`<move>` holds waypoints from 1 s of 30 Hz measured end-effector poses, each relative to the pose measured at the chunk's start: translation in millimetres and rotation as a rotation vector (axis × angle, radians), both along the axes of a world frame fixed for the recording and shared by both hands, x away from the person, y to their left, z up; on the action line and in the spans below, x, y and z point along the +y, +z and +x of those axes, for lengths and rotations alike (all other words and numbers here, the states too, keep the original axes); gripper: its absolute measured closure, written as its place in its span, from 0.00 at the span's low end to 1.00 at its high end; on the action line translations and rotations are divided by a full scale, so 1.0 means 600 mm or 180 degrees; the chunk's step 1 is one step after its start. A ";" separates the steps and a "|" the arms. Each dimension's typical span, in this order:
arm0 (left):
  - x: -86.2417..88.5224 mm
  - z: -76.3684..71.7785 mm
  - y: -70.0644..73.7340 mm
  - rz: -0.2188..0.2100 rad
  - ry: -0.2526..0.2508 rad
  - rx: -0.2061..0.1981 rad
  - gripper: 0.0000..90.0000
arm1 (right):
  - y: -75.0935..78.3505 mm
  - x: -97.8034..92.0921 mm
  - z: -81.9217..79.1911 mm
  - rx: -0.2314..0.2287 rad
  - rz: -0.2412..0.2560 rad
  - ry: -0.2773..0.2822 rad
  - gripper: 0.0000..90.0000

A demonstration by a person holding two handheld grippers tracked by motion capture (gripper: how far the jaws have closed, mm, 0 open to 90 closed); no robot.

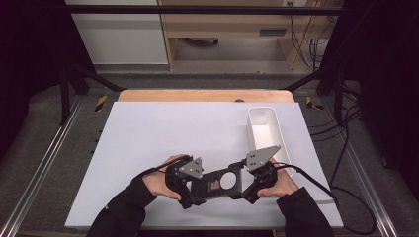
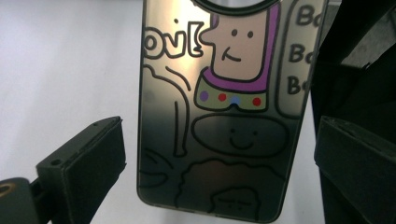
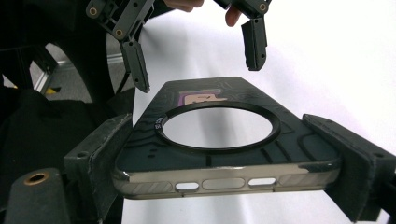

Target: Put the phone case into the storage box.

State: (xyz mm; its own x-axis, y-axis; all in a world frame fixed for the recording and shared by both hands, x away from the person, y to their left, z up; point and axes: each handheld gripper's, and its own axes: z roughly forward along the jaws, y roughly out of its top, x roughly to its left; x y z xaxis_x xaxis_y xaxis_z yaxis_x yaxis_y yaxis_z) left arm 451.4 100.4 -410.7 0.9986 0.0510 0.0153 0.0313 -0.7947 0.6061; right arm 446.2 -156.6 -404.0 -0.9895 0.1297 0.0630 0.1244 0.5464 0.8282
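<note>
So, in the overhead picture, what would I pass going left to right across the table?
Left hand → left tool → dark cartoon-printed phone case → right tool → right hand; the white oblong plastic bin lies farther back.

Black tongs (image 1: 236,185), grey three-cornered plates with screws – black cables – black sleeves (image 1: 126,205).

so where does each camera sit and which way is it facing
High view: above the person's side, looking forward and down at the white table; forearms, both grippers.
Left gripper view: on the left gripper, its jaws apart.
Right gripper view: on the right gripper, clamped.
All share the dark cartoon-printed phone case.
</note>
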 end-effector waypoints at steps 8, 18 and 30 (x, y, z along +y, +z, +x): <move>-0.018 0.003 -0.001 0.0268 -0.0064 0.0002 0.02 | 0.007 0.011 0.005 -0.0008 -0.0116 0.0045 0.14; -0.031 0.005 -0.003 0.0382 -0.0089 -0.0006 0.03 | 0.023 0.031 0.010 -0.0003 -0.0399 0.0127 0.14; -0.046 0.006 -0.007 0.0612 -0.0129 -0.0040 0.03 | 0.040 0.048 0.015 -0.0051 -0.0649 0.0181 0.14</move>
